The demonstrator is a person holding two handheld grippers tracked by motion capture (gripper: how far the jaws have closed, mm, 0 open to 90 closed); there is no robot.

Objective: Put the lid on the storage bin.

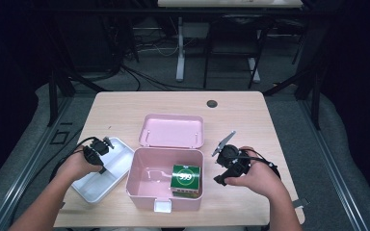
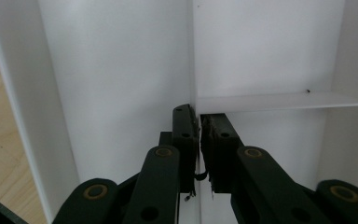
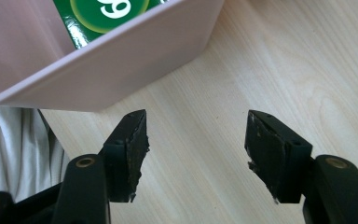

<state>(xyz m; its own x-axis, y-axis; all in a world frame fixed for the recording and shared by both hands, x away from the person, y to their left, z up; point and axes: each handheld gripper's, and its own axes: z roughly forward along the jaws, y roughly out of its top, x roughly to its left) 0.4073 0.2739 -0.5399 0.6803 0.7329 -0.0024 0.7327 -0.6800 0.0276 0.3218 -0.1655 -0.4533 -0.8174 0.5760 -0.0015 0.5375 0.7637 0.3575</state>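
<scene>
"999" on green box [image 1: 186, 179]

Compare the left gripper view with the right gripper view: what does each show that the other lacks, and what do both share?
Left gripper view: the white tray, with the left gripper shut on its thin divider wall.
Right gripper view: the pink box holding the green packet, with the right gripper open over bare wood beside it.
Both: the light wooden table and a pair of black jaws rising from the bottom.

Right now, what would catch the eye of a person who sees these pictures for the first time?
The open pink plastic box at the table's middle draws the eye, with a green carton in its right corner. Left of it lies a white divided plastic tray, where the left claw has pinched the thin divider wall. The right claw stands open over bare wood.
</scene>
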